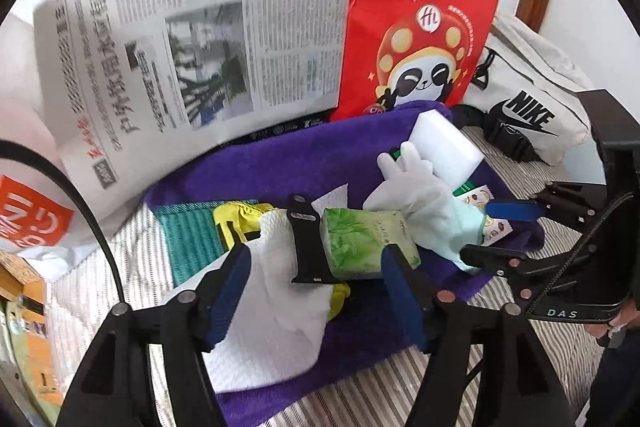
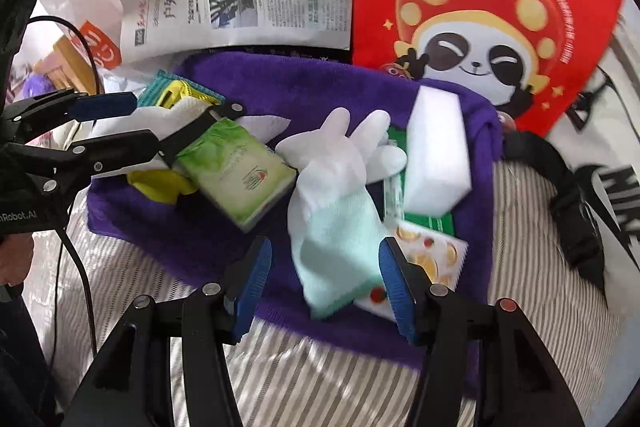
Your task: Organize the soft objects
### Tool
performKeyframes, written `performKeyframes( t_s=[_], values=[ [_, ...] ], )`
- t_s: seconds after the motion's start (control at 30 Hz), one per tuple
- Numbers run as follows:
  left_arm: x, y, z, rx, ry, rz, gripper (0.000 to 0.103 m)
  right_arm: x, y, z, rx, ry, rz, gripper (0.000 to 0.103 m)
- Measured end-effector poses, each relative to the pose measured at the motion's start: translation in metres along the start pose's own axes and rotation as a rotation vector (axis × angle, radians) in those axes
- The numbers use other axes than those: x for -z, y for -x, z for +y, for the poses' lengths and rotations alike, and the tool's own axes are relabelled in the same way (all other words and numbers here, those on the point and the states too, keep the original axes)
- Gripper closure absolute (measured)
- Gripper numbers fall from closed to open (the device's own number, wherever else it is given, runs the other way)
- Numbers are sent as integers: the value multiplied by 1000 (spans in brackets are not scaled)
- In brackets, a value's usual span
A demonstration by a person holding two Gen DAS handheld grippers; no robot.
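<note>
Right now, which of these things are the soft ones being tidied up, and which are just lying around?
Part of the job: purple towel, white glove, white sponge block, green tissue pack, white paper towel, yellow cloth.

Just lying about: newspaper, red panda bag, white Nike bag, black watch strap.

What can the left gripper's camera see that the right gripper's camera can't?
Only the left wrist view shows the black watch strap lying across the white paper towel, and the whole NIKE bag. Only the right wrist view shows the green flat packet under the white sponge clearly. Both show the purple towel, green tissue pack, white glove, newspaper, red panda bag, and both open grippers.
</note>
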State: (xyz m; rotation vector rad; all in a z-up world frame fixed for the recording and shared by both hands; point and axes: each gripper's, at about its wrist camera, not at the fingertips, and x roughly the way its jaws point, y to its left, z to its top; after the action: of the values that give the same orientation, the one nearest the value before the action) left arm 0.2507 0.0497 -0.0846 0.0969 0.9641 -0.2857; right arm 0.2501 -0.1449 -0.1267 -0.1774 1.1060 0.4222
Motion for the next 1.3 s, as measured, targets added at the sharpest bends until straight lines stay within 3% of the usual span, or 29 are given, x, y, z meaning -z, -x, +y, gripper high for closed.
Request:
performKeyframes(
  t_s=[0.1,0.27,0.4,0.5,0.93,1.13,1.3],
  values=[
    [3,11,-2,-17,17,-2,22,8,17,3,1,-27,-20,44],
    [14,36,-5,-61,50,36,21,21,47,21,57,-50,-68,25],
    [30,66,-15,-125,77,9,19,30,68,28,68,-67,-98,20],
    [44,88,-26,-102,127,-19,16,41,85,38,90,-75,-115,15],
    [94,149,-84,-139,178,-99,15,96,143,47,128,-178,-152,8],
    [108,157,-99,-81,186,-92,10,113,167,37,179,-241,-166,7],
    [112,163,-110,-129,169,-92,8,121,173,39,165,-248,-170,7]
  ],
)
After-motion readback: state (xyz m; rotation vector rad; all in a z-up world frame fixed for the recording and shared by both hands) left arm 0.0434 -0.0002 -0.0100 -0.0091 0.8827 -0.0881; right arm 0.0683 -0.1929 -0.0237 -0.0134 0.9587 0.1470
